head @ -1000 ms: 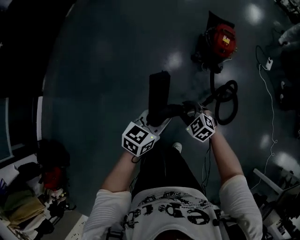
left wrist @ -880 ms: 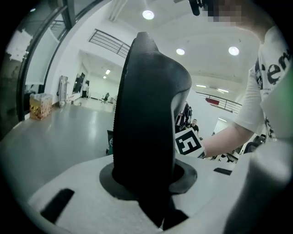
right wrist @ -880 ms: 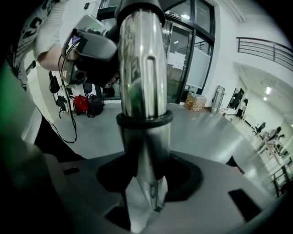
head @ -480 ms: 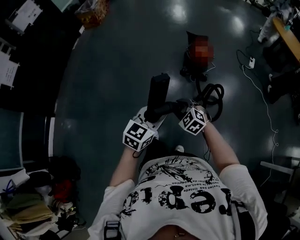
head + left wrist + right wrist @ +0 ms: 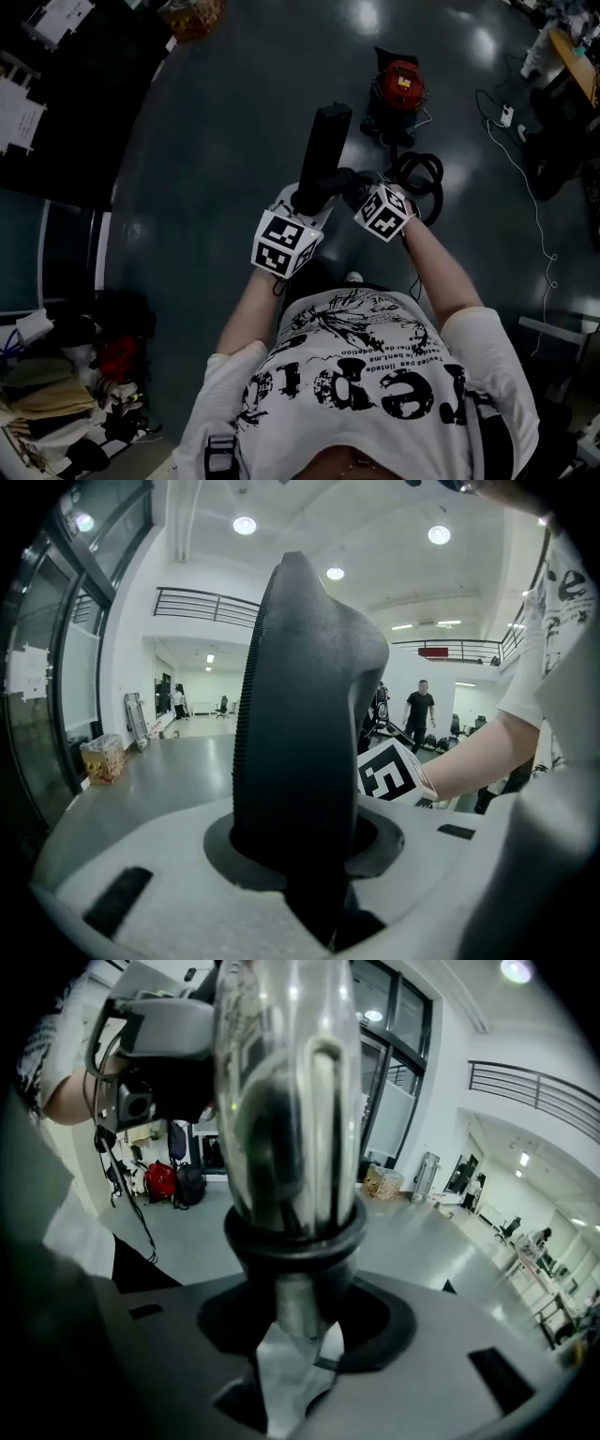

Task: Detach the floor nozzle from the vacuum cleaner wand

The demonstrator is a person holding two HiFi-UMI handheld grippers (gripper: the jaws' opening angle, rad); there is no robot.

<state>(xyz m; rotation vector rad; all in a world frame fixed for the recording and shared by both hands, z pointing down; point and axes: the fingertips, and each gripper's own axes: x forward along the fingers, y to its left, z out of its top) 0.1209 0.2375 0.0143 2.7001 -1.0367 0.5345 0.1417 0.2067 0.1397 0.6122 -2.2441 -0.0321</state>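
With left claw [image 5: 305, 202] clamped on floor nozzle [image 5: 321, 150], right claw [image 5: 361, 192] on wand [image 5: 286, 1101]: seemingly still joined, yet to pull apart.

Head view dim; gripper views bright (ceiling lamps [image 5: 245, 524]), edges fisheye-warped, vignetted.

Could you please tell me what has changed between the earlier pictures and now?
The left gripper and right gripper have risen together, lifting the floor nozzle and wand higher. Both grips are unchanged, nozzle and wand still look joined, and the red vacuum cleaner stays on the floor.
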